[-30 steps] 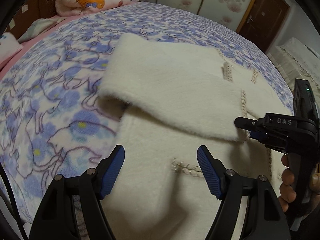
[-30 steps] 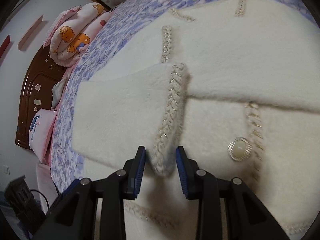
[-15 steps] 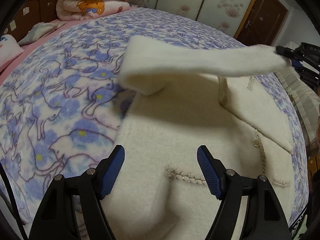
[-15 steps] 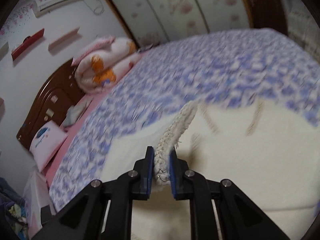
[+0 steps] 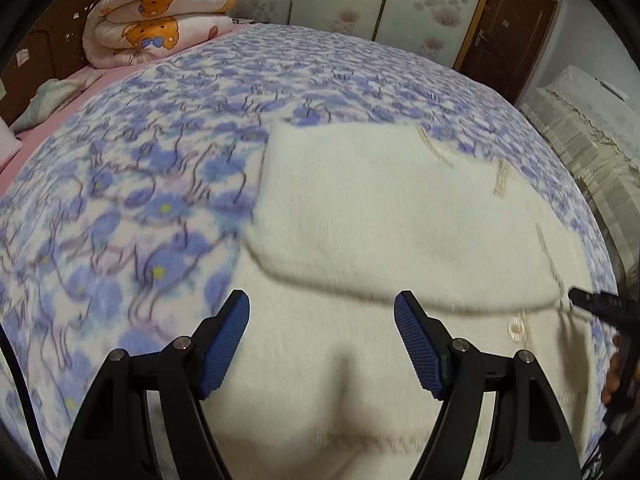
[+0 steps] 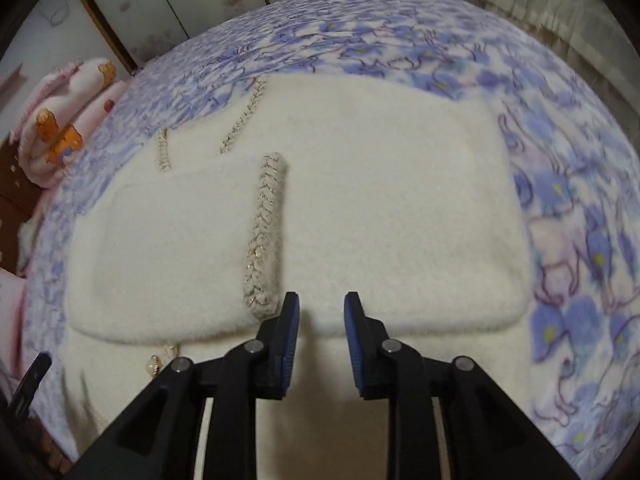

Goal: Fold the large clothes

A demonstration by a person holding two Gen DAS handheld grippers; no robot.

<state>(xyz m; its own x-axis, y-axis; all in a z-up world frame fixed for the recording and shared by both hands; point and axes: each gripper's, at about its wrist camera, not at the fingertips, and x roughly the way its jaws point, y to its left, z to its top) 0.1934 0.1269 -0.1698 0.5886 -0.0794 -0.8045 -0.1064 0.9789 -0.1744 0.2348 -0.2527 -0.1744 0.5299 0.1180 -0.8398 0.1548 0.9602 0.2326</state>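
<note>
Bed with a blue-flowered blanket [image 5: 168, 184] fills both views. On it lies a cream fuzzy jacket [image 5: 400, 216], spread flat, taking up the middle and near part of each frame. One sleeve [image 6: 168, 248] is folded across the jacket's front; its braided cuff [image 6: 264, 236] runs lengthwise and ends just ahead and left of the right gripper's left finger, not between the fingers. More braid trim [image 6: 244, 120] sits further up near the far edge.

Left gripper [image 5: 322, 340]: jaws wide apart, nothing in them, hovering over the near part of the jacket; the folded sleeve's edge lies just past the fingertips. Fabric under it shows a soft crease.

Right gripper [image 6: 318, 334]: jaws have just been opening, now stand partly apart with only a narrow gap, nothing between the pads, the jacket lying below and ahead. In the left wrist view its black tip pokes in at the right edge beside the sleeve end; whether it touches the cloth, can't tell.

A round pearly button [image 5: 516, 325] sits on the front panel near that tip. Rolled bear-print quilt [image 5: 156, 20] at the bed's far end. Left view blurred.
</note>
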